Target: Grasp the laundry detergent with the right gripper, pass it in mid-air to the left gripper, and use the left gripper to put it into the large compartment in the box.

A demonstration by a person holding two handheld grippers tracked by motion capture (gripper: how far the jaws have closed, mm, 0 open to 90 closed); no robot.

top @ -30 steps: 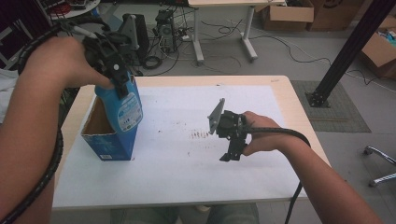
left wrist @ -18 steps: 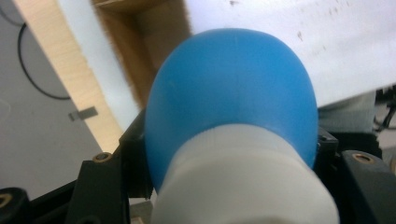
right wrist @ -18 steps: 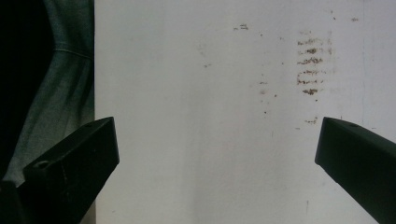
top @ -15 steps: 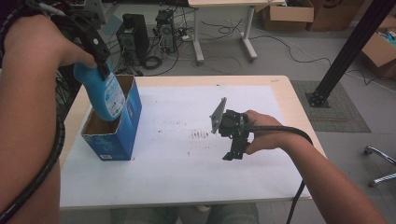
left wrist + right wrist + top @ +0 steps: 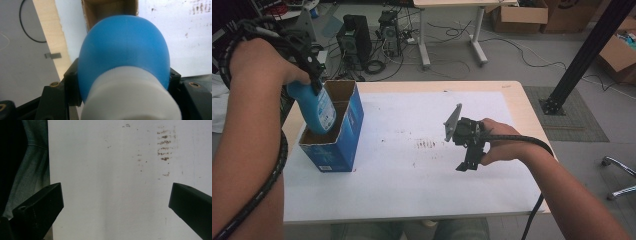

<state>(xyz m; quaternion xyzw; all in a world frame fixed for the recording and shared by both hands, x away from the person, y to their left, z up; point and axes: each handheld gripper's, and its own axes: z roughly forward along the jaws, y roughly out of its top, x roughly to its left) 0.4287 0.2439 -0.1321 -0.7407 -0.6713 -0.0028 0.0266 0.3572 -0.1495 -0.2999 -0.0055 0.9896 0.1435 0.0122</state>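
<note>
The left gripper [image 5: 314, 82] is clenched on the neck of a blue plastic bottle [image 5: 316, 107] just under its white cap [image 5: 130, 97], its base dipping into the open blue cardboard box [image 5: 343, 140] at the table's left. The bottle looks smooth, rigid and possibly heavy; the neck seems the safest hold. What else the box holds is hidden. The right gripper [image 5: 469, 162] hangs released over the white table sheet [image 5: 422, 170], holding nothing.

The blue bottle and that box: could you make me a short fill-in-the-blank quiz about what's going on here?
1. The left hand-held gripper holds a blue ____ with a white cap.
2. The bottle is being lowered into an open ____ box.
3. The right hand-held gripper hangs over the white sheet with its jaws ____.
4. The reddish-brown smudges lie on the ____ sheet.

Missing words: bottle; blue; open; white
</note>
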